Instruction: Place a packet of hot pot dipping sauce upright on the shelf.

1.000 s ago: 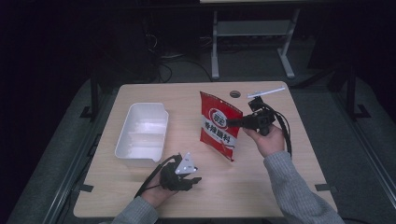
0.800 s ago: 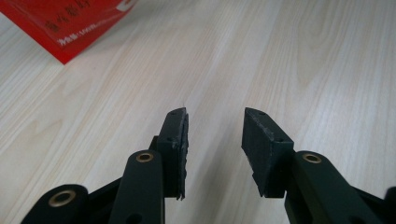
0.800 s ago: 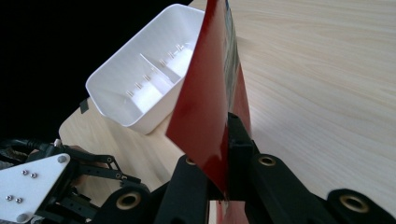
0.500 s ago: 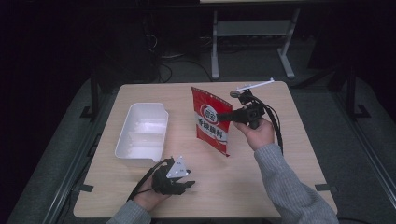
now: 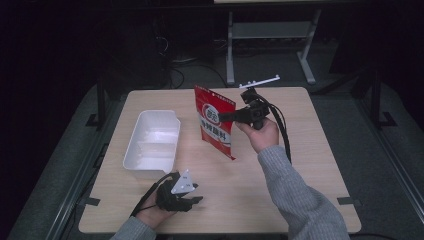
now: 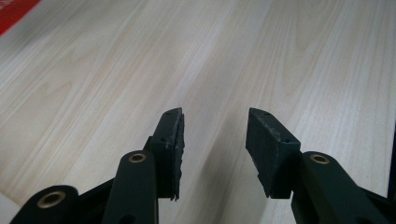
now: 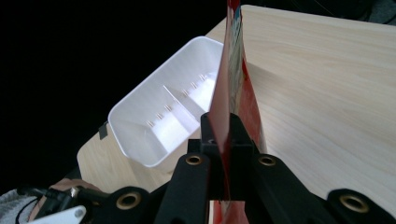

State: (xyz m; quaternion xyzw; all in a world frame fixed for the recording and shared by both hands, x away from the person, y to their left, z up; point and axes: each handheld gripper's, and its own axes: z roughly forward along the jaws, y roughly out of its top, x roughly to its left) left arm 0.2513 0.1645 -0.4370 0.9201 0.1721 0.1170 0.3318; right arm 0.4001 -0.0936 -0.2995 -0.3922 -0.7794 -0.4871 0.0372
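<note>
At 9 o'clock on the light wooden table point(image 5: 300, 165): a white two-compartment tray point(image 5: 152, 142), lying flat, long side running toward the far edge. Just beyond its near end, at 7 o'clock: the left gripper point(image 5: 196, 201), resting low at the table's near edge in a hand, grey three-cornered plate on top, black cable trailing back toward the sleeve. Seen in the left gripper view: jaws parted over bare wood, nothing between the pads point(image 6: 170, 140).

At centre, held clear above the tabletop: a red snack pouch point(image 5: 216, 122) with white lettering and a round emblem, hanging tilted, lower corner pointing toward 6 o'clock. Clamped on its right edge at about 2 o'clock from centre: the right gripper point(image 5: 222, 117), jaws closed tight on the pouch point(image 7: 233, 93), white tray point(image 7: 163, 121) beyond at 10 o'clock in the right gripper view. Grey-sleeved forearm reaching in from 5 o'clock.
</note>
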